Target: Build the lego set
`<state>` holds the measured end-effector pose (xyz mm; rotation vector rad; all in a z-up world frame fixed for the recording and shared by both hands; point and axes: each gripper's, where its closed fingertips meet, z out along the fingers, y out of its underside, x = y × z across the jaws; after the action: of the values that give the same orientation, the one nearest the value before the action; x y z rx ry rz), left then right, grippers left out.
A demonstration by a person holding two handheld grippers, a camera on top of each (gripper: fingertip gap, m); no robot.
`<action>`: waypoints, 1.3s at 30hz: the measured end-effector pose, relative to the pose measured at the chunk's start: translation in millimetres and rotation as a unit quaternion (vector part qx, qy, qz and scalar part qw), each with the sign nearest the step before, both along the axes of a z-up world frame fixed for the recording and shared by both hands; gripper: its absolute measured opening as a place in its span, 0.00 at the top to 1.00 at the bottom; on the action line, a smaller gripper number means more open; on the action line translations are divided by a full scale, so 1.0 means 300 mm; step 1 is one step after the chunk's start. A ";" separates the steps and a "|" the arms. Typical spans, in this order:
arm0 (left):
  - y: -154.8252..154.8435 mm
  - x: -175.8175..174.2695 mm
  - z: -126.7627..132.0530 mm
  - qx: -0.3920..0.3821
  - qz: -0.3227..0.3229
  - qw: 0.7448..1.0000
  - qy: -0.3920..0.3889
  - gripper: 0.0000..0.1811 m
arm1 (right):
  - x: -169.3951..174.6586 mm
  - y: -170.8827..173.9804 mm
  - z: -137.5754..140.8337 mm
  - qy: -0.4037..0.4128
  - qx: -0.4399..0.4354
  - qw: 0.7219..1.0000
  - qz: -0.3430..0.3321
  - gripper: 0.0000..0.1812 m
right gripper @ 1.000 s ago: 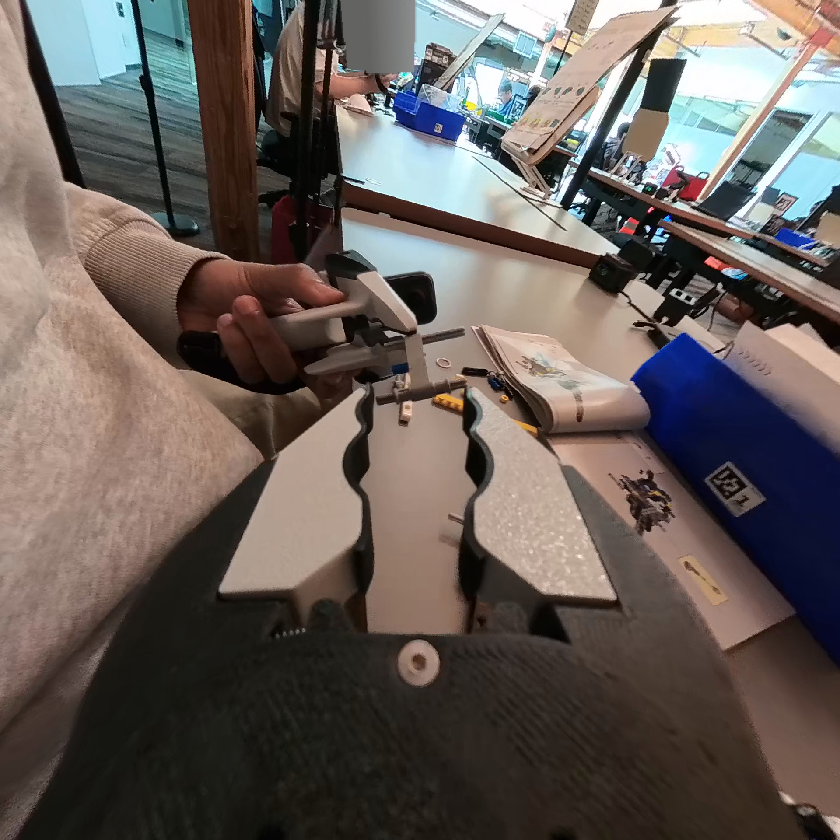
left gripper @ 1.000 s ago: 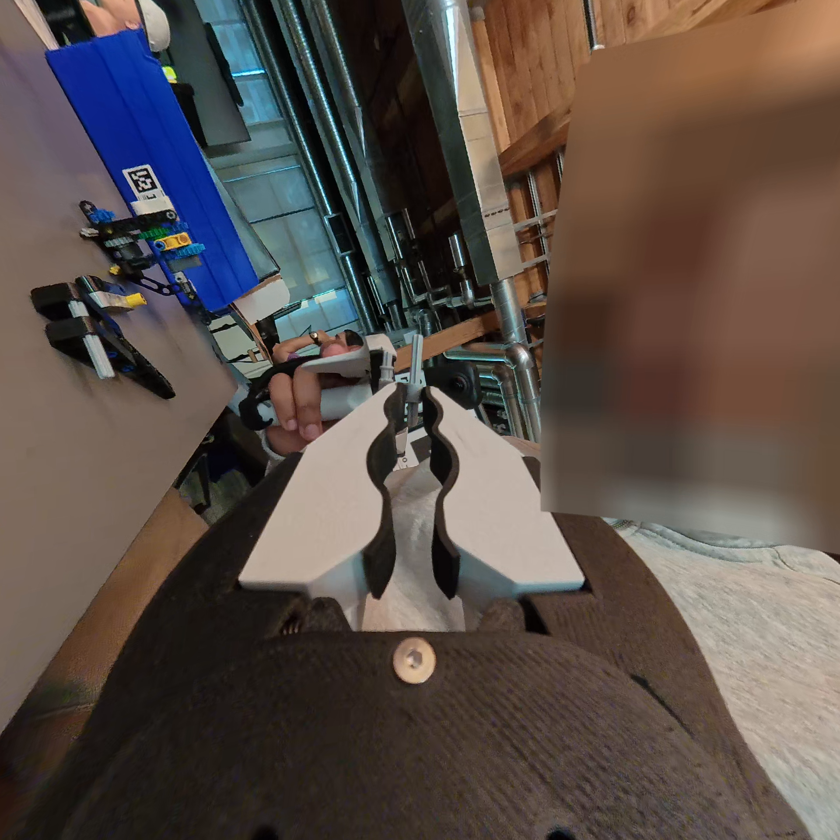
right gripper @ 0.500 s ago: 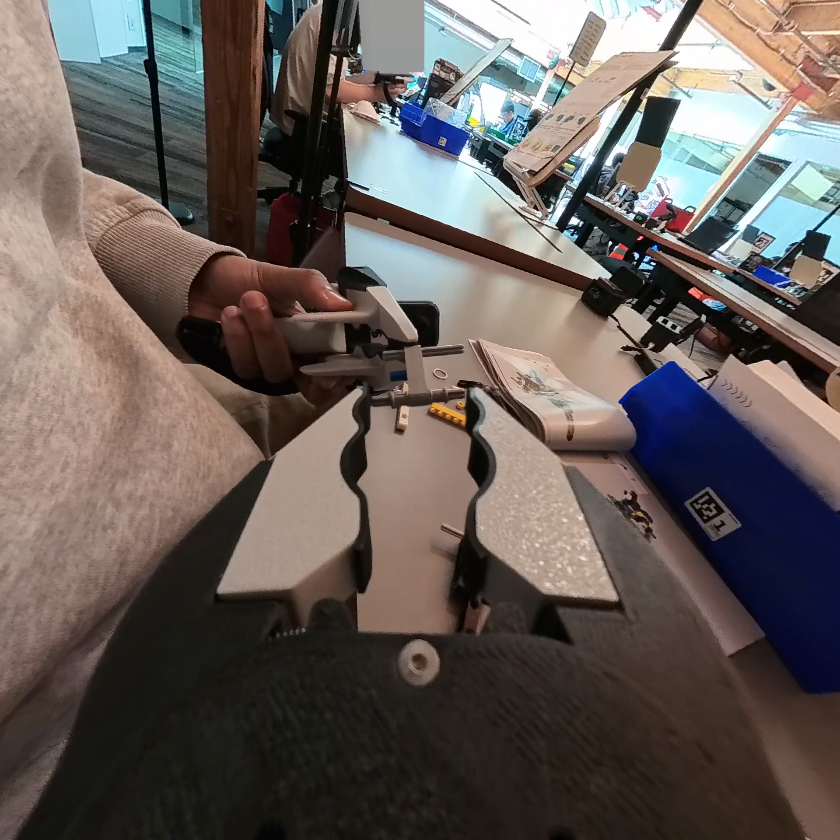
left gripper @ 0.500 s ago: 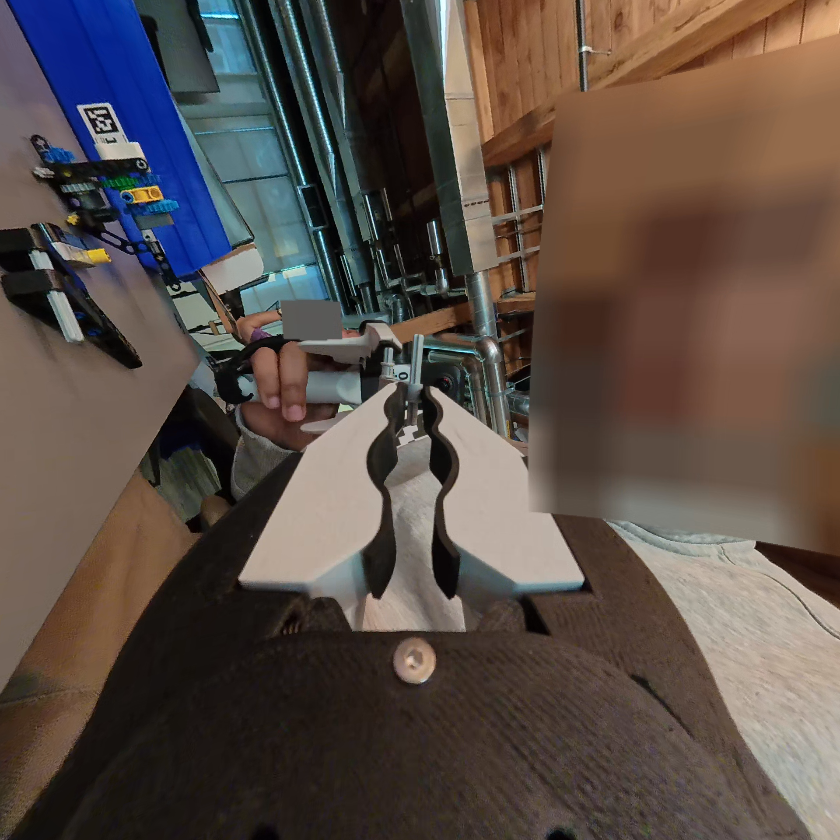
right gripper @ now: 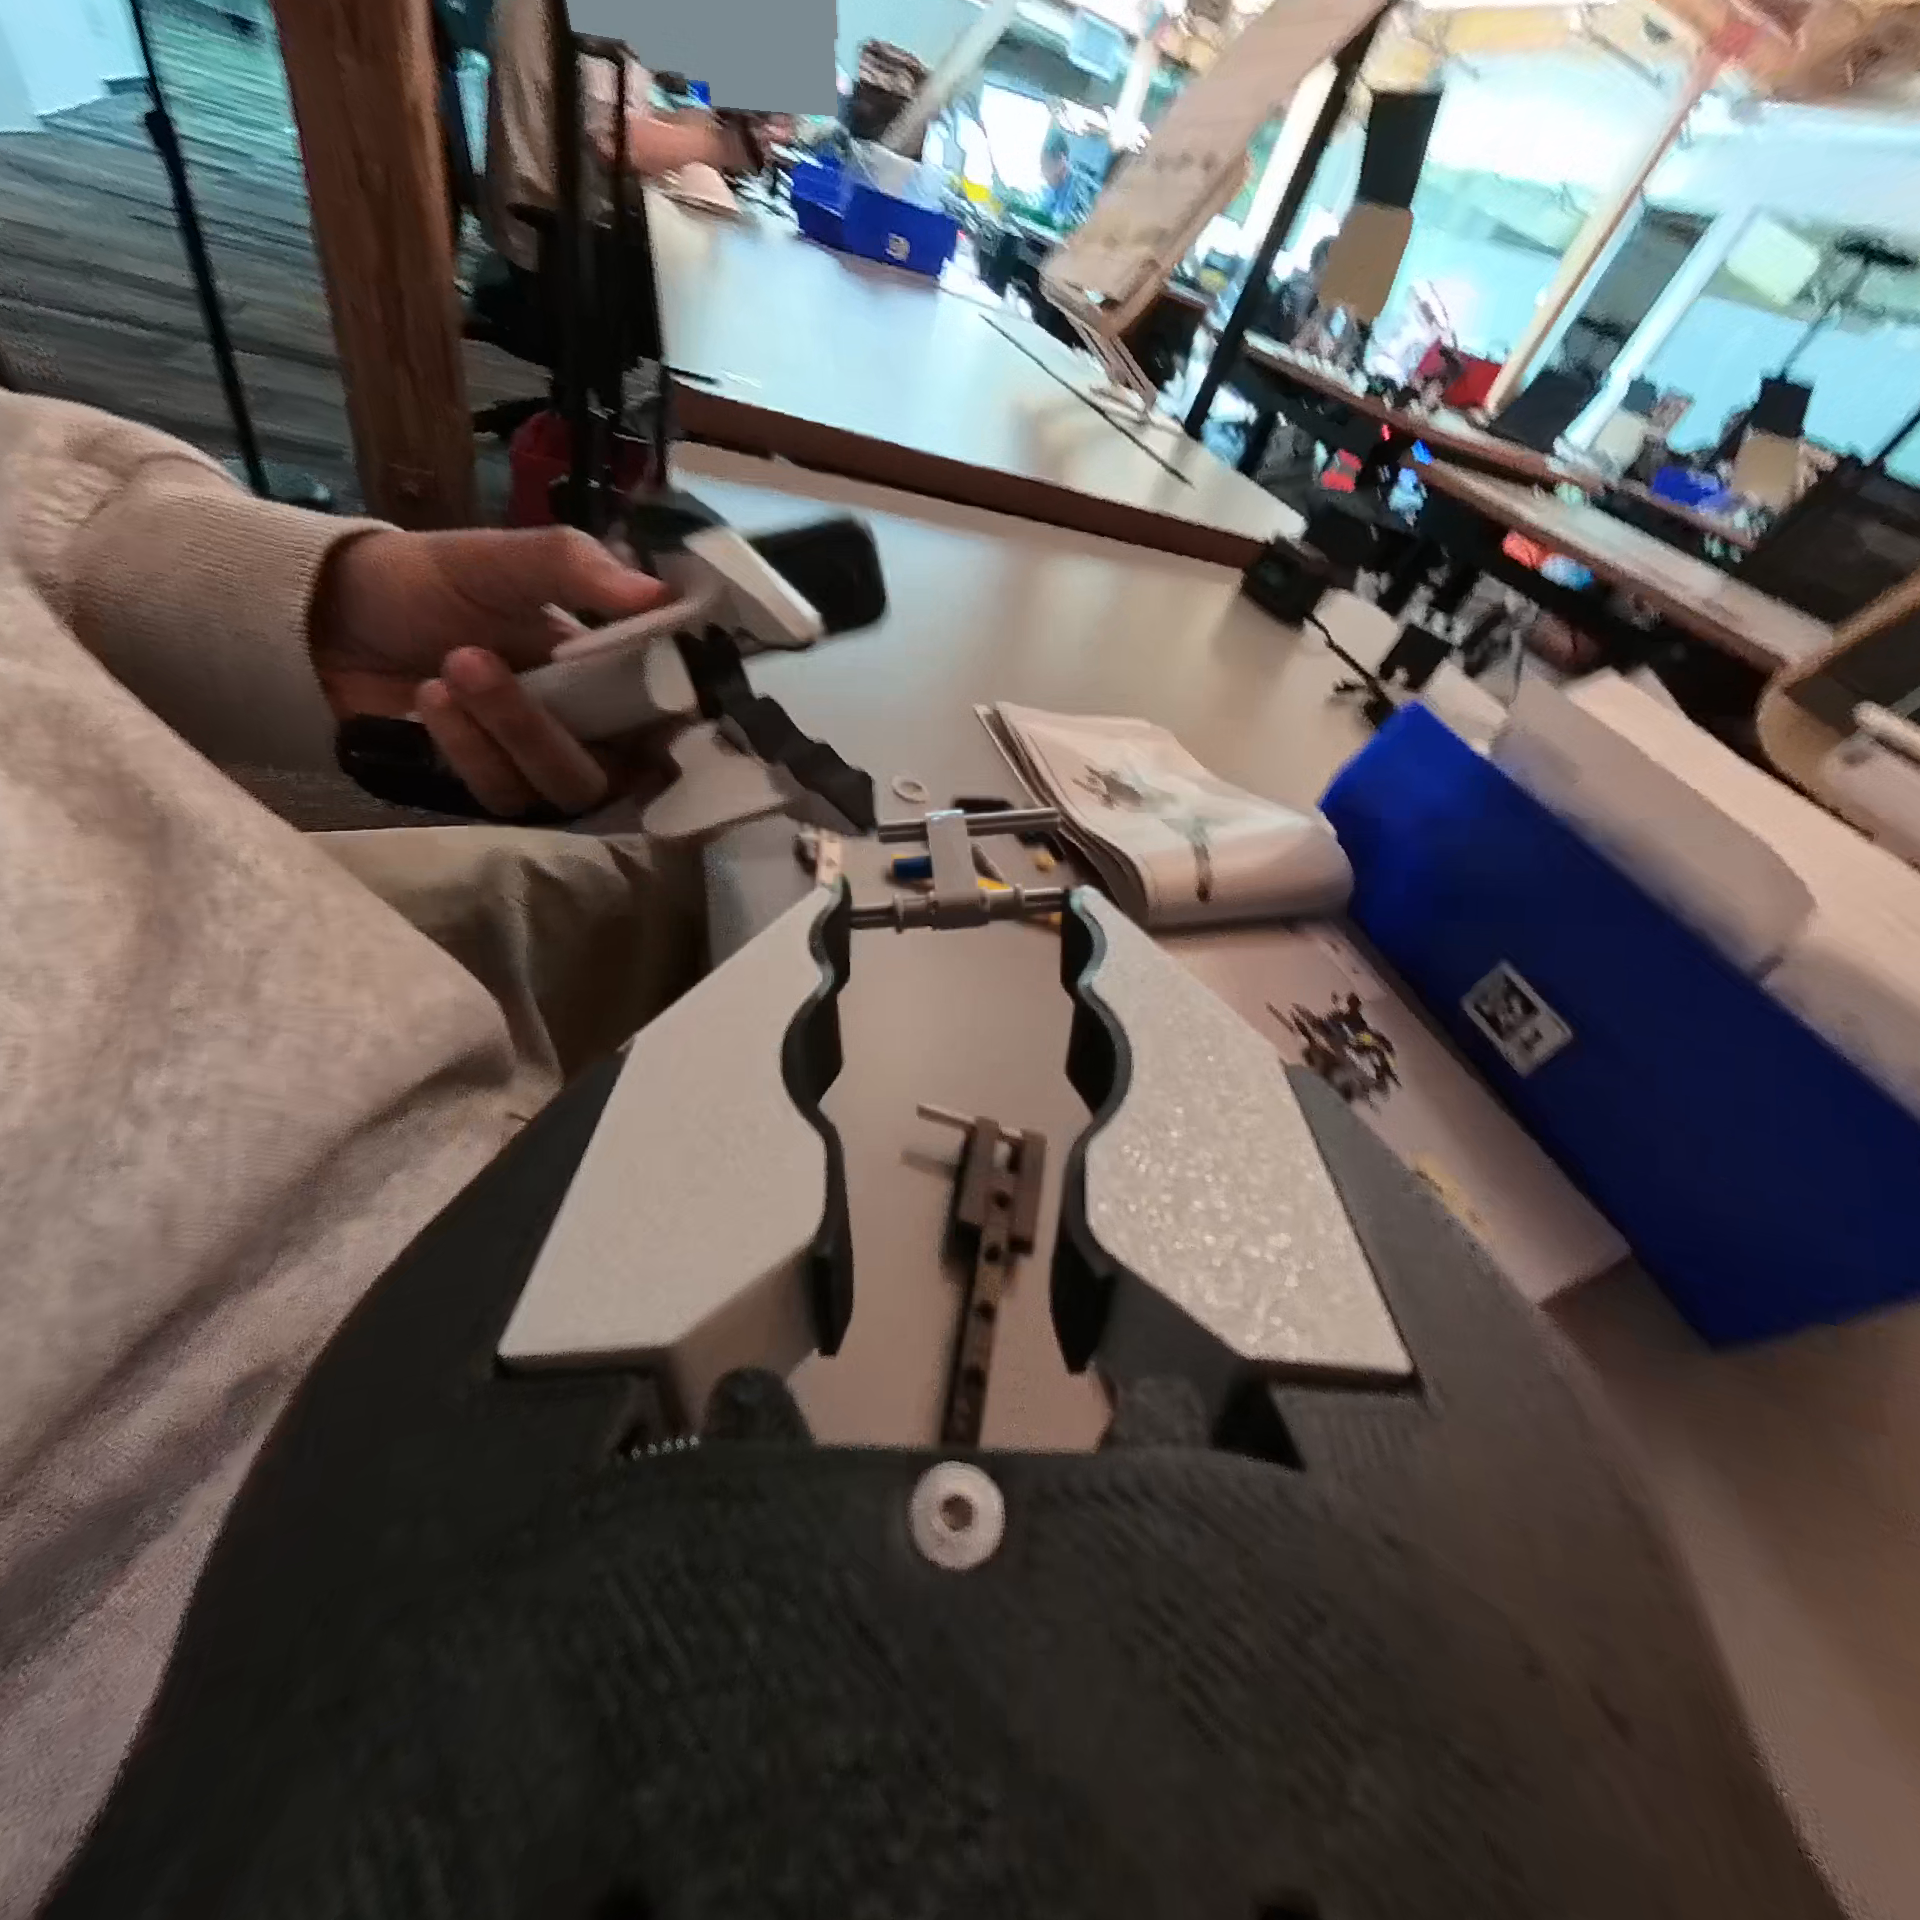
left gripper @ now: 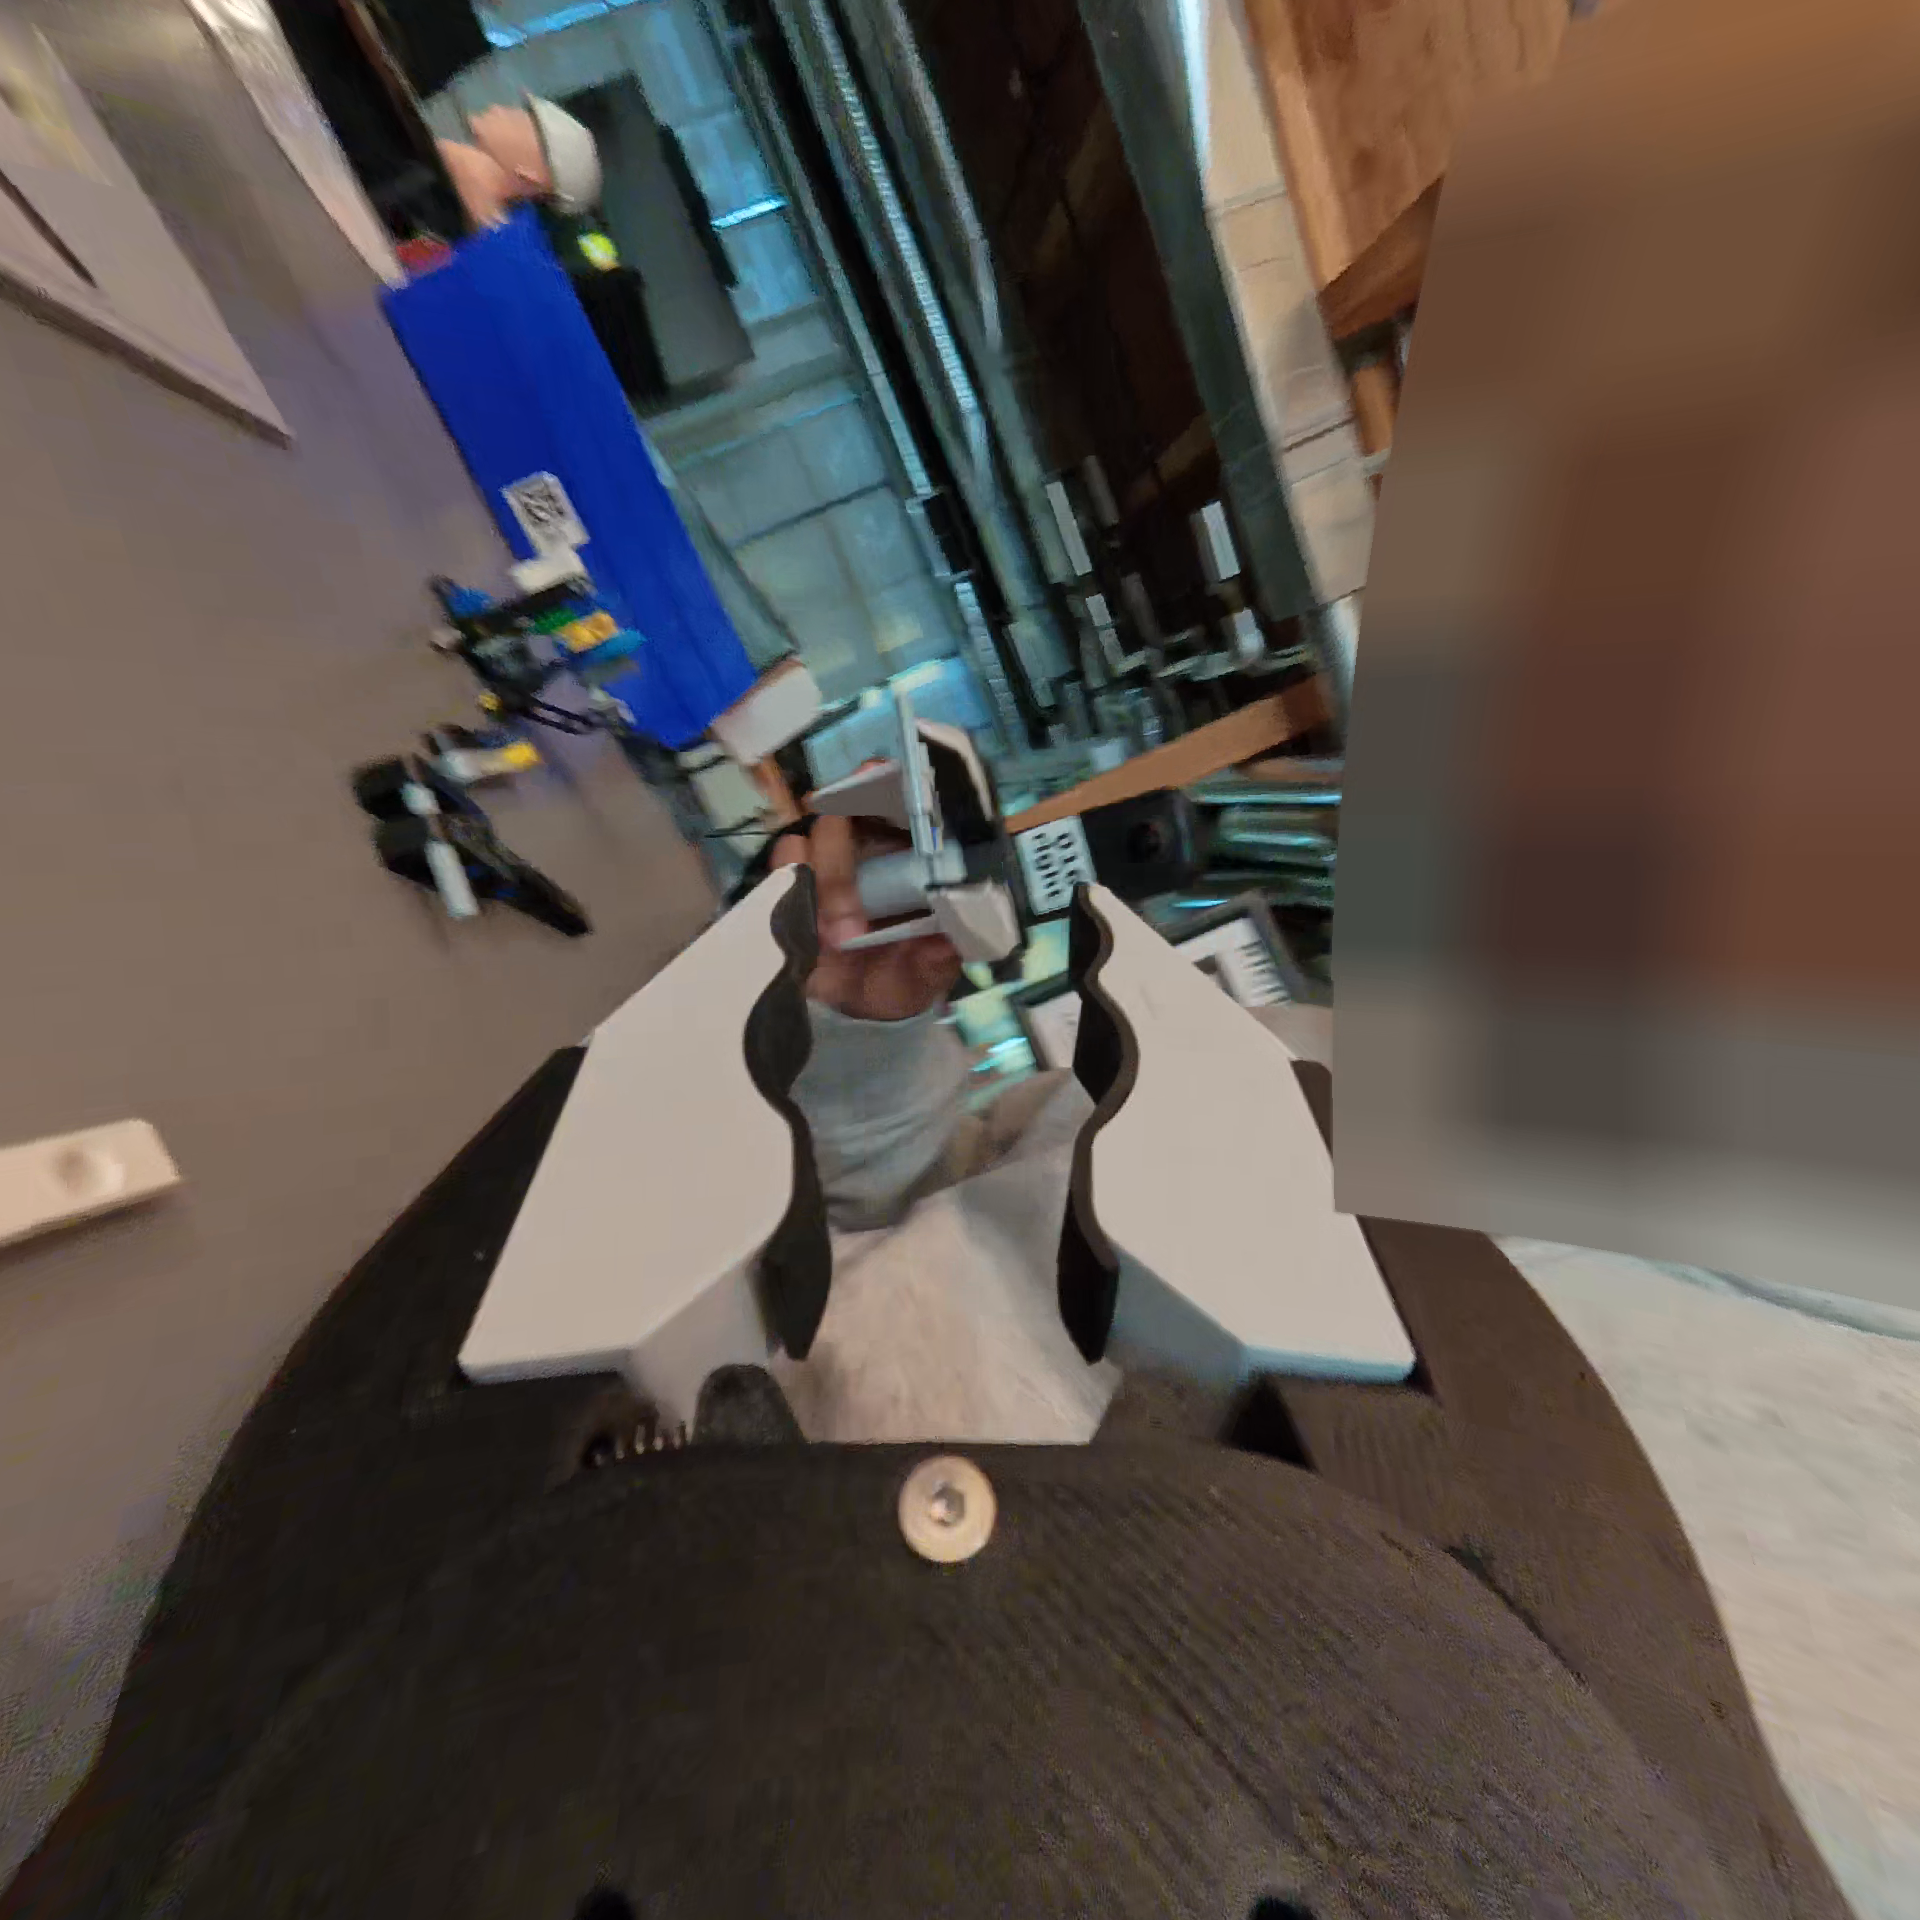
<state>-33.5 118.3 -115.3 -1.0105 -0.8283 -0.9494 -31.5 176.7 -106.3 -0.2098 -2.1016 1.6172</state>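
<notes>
A grey axle piece (right gripper: 951, 862), two thin axles joined by a short grey connector, is held above the table. My right gripper (right gripper: 958, 914) is shut on it: its fingertips press on the two ends of the nearer axle. My left gripper (left gripper: 940, 904) is open and empty, jaws wide apart. In the right wrist view it (right gripper: 779, 748) sits just left of the piece, apart from it. In the left wrist view the right gripper (left gripper: 935, 862) faces me with the piece (left gripper: 920, 800) seen end-on.
A dark grey beam assembly (right gripper: 987, 1216) lies on the table (right gripper: 1091, 623) under the right gripper. Behind it are small loose parts, an instruction booklet (right gripper: 1143, 810) and a blue bin (right gripper: 1610, 1060). Black and blue partial builds (left gripper: 457, 842) lie near the bin (left gripper: 561, 488).
My left gripper opened, let go of the grey axle piece and drew back to the left. My right gripper now holds the piece alone by its axle ends.
</notes>
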 end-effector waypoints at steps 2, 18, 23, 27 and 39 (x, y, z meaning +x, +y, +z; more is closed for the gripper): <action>0.001 -0.017 -0.021 -0.071 0.021 0.996 0.050 0.74 | -0.049 0.051 -0.024 -0.046 0.004 0.998 -0.033 0.78; 0.165 -0.147 -0.255 -0.428 -0.119 0.815 0.371 0.57 | -0.102 0.172 -0.159 -0.158 0.073 0.980 -0.100 0.78; 0.206 -0.128 -0.341 -0.459 -0.188 0.753 0.432 0.47 | -0.097 0.193 -0.156 -0.163 0.056 0.980 -0.100 0.78; 0.233 -0.101 -0.370 -0.459 -0.211 0.731 0.459 0.48 | -0.092 0.210 -0.185 -0.173 0.069 0.977 -0.104 0.78; 0.247 -0.082 -0.345 -0.432 -0.186 0.772 0.427 0.59 | -0.077 0.212 -0.288 -0.229 0.105 0.963 -0.100 0.78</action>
<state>-58.0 192.2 -218.8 -2.2532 -0.2284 -0.2593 -54.7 240.4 -192.8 -0.7608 -2.4744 1.3046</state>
